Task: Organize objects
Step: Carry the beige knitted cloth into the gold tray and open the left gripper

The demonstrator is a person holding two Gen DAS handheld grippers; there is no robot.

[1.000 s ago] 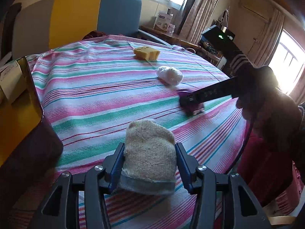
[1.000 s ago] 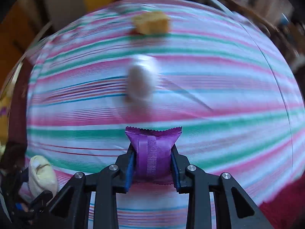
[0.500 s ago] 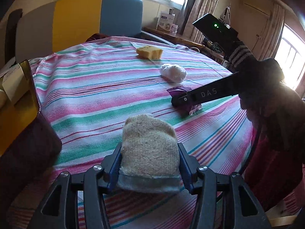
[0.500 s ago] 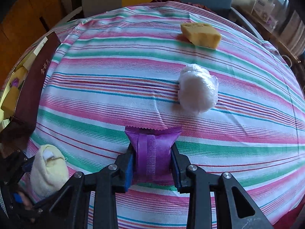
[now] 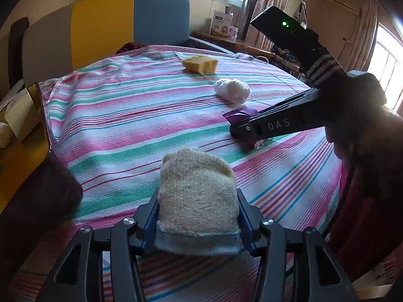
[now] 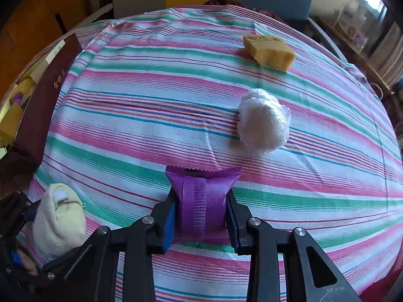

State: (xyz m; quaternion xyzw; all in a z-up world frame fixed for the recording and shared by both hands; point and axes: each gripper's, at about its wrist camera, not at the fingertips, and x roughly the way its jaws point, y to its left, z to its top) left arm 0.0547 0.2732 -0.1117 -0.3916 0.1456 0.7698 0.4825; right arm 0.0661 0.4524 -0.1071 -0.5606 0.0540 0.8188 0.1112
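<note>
My left gripper (image 5: 197, 214) is shut on a beige rolled sock (image 5: 196, 193) and holds it over the near edge of the striped tablecloth (image 5: 131, 115). The sock also shows at the lower left of the right wrist view (image 6: 59, 217). My right gripper (image 6: 201, 206) is shut on a purple packet (image 6: 202, 201) low over the cloth; in the left wrist view the packet (image 5: 243, 115) sits at mid right, partly hidden by that gripper. A white wrapped ball (image 6: 263, 122) and a yellow sponge (image 6: 269, 50) lie farther back on the cloth.
A dark red box (image 6: 42, 100) with yellow and white items inside stands at the table's left edge. A grey, yellow and blue chair back (image 5: 105, 27) stands behind the table. Shelves with clutter and curtains are at the far right.
The right gripper has lifted the purple packet slightly and turned left, so the ball and sponge shifted right in its view. The left gripper with the sock has barely moved.
</note>
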